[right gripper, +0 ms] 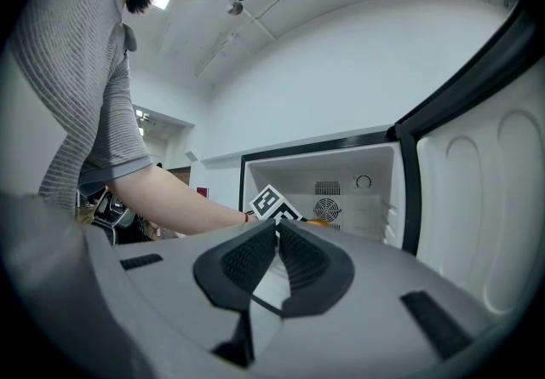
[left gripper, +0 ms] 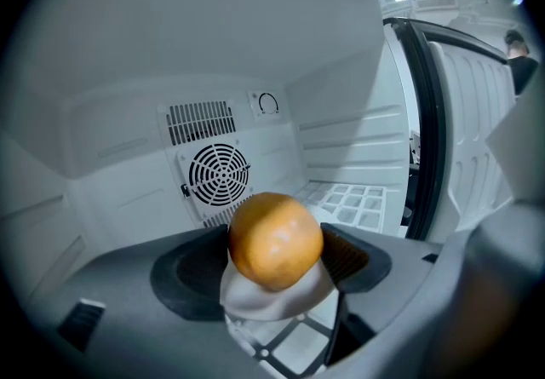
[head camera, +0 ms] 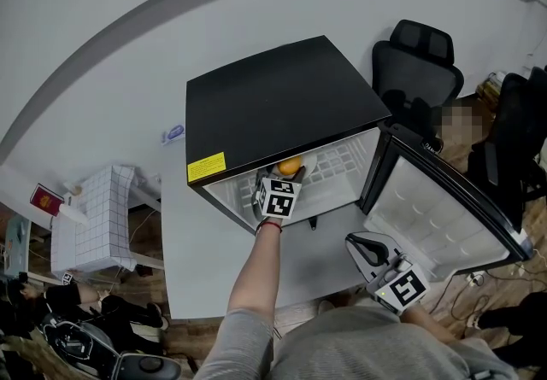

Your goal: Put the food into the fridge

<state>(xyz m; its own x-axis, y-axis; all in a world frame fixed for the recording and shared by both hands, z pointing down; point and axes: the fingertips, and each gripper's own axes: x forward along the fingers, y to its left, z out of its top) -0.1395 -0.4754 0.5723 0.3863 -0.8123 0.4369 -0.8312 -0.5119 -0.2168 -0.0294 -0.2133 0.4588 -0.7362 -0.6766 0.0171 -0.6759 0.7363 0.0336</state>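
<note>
A black mini fridge (head camera: 282, 96) stands on a white table with its door (head camera: 444, 207) swung open to the right. My left gripper (head camera: 288, 176) reaches into the white interior. It is shut on a small white bowl (left gripper: 277, 296) that carries an orange (left gripper: 274, 238), also seen in the head view as an orange (head camera: 290, 166) just inside the opening. The bowl hangs above the fridge's white shelf (left gripper: 345, 198). My right gripper (head camera: 361, 242) hovers outside, low in front of the open door, its jaws shut (right gripper: 277, 228) with nothing between them.
The fridge's back wall has a round fan grille (left gripper: 218, 174). The white table (head camera: 205, 259) extends in front of the fridge. Black office chairs (head camera: 419, 62) stand at the back right. A white trolley with a grid cloth (head camera: 98, 216) is at the left.
</note>
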